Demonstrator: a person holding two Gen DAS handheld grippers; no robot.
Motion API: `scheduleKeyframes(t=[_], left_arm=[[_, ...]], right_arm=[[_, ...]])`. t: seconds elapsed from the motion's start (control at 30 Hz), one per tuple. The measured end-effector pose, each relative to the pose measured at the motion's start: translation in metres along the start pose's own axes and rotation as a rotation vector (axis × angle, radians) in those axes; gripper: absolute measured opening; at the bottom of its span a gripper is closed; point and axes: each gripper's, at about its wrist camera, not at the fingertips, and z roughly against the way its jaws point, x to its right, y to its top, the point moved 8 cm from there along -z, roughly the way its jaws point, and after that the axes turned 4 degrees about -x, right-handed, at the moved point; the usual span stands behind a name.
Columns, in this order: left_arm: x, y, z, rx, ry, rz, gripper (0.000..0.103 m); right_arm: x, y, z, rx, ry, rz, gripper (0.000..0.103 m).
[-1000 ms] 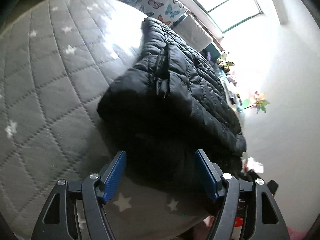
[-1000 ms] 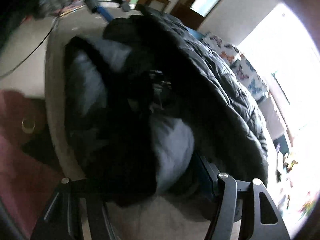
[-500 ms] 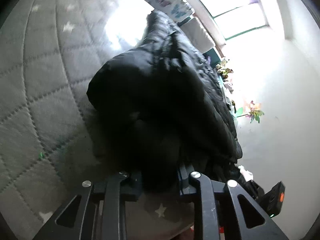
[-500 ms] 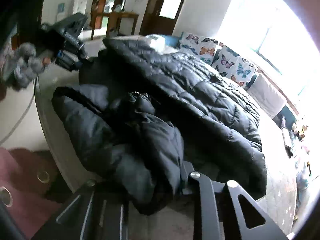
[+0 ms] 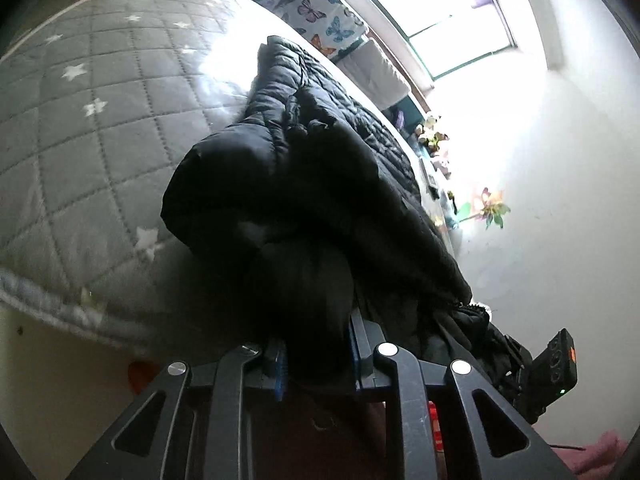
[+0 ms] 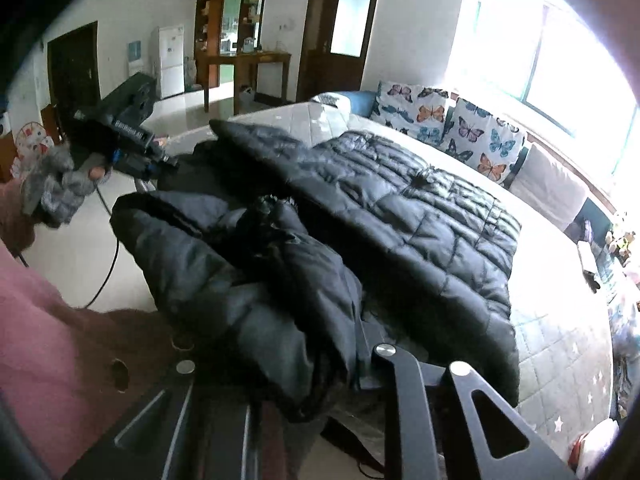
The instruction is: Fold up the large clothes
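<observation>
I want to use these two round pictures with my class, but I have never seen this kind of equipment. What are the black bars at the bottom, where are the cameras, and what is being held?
No robot here: a person holds a two-finger clamp in each hand, each carrying a wide-angle camera that looks forward along its fingers. One picture comes from the left gripper, the other from the right gripper; the black bars are their fingers. A black puffer jacket lies on a grey quilted mattress with white stars. Both grippers are shut on bunched jacket fabric near the mattress edge. Butterfly cushions stand behind.

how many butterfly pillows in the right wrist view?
2. One butterfly pillow leans at the far edge of the bed; the second butterfly pillow sits right beside it, nearer the window. More may be hidden.
</observation>
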Motion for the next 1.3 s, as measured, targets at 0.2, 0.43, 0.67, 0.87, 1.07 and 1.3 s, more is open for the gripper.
scheduleKeyframes(t=[0.2,0.43,0.67,0.87,1.07,1.3], left_arm=[[0.018,0.012,0.007,0.017,-0.046,0.028,0.024],[0.047,0.077,0.020,0.034,-0.106,0.085,0.024],[0.073,0.190,-0.004,0.053,-0.101,0.118,0.024],[0.076,0.287,-0.044,0.053,-0.060,0.144,0.024],[0.056,0.381,-0.093,0.042,-0.017,0.205,0.024],[0.009,0.438,-0.148,-0.031,-0.050,0.345,0.032]], right_arm=[[0.027,0.030,-0.007,0.069,-0.016,-0.043,0.020],[0.065,0.072,-0.013,0.158,-0.025,-0.062,0.020],[0.126,0.125,-0.047,0.190,-0.004,-0.109,0.020],[0.177,0.163,-0.104,0.152,-0.043,-0.121,0.020],[0.221,0.188,-0.172,0.097,-0.050,-0.160,0.020],[0.261,0.181,-0.239,0.023,0.003,-0.291,0.022]])
